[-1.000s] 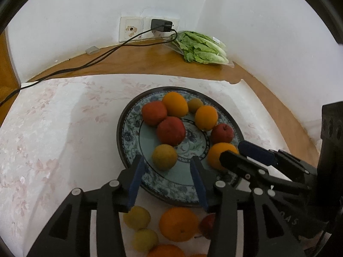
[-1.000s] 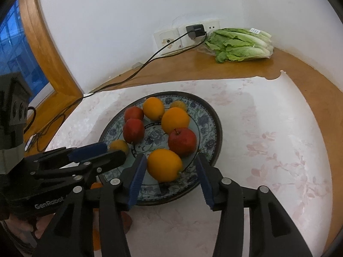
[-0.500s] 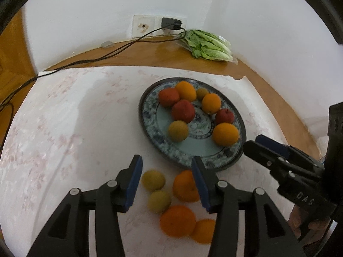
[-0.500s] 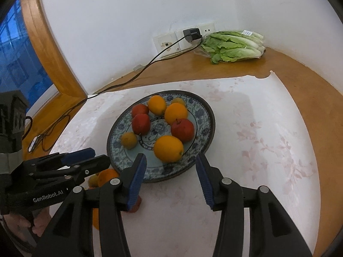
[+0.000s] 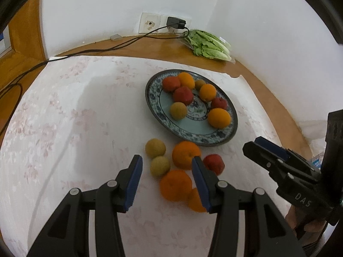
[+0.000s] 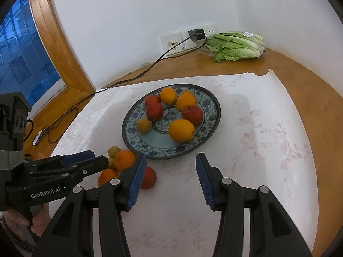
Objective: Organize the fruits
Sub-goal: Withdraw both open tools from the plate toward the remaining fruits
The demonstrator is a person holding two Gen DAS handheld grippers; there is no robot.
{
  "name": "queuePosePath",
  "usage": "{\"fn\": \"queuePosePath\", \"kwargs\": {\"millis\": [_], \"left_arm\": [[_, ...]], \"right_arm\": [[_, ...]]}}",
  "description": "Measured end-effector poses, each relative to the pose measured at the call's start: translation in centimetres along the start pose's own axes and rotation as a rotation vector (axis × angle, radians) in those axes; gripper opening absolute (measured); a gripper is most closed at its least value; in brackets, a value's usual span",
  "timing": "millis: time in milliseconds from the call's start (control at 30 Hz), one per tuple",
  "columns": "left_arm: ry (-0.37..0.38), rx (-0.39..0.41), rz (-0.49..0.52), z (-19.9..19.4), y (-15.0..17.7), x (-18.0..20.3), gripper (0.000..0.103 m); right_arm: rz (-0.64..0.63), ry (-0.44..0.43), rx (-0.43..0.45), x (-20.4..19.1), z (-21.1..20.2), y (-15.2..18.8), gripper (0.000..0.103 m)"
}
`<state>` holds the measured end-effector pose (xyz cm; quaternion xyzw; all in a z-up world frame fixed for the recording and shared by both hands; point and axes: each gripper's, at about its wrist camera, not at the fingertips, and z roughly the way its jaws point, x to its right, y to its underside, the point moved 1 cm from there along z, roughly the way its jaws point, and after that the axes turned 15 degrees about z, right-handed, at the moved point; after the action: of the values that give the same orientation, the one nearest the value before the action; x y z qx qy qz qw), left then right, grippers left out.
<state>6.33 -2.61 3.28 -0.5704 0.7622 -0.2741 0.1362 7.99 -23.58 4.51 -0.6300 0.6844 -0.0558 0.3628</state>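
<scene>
A blue patterned plate (image 5: 184,133) (image 6: 212,124) holds several oranges, red apples and small yellow-green fruits. More loose fruit lies on the cloth in front of it: oranges (image 5: 186,154), a red apple (image 5: 214,163) (image 6: 149,177) and two yellow-green fruits (image 5: 155,147). My left gripper (image 5: 167,184) is open and empty, above the loose fruit. My right gripper (image 6: 170,180) is open and empty, just in front of the plate, right of the loose fruit.
A white floral cloth (image 5: 64,128) covers the wooden table. Bagged lettuce (image 5: 206,45) (image 6: 235,45) lies at the back by the wall. A black charger cable (image 5: 107,48) runs from the wall socket across the table's left side.
Both grippers have drawn back from the plate toward me. The loose fruit on the cloth is now in full view. The fruit itself has not moved.
</scene>
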Motion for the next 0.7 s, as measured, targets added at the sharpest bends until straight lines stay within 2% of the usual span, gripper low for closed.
{"fn": "queuePosePath", "kwargs": {"millis": [267, 700], "left_arm": [[0.008, -0.020, -0.014, 0.0, 1.1, 0.6, 0.050], [0.010, -0.036, -0.048, 0.7, 1.7, 1.1, 0.050]], "right_arm": [[-0.002, -0.003, -0.006, -0.4, -1.2, 1.8, 0.049], [0.021, -0.018, -0.019, 0.5, -1.3, 2.3, 0.049]]}}
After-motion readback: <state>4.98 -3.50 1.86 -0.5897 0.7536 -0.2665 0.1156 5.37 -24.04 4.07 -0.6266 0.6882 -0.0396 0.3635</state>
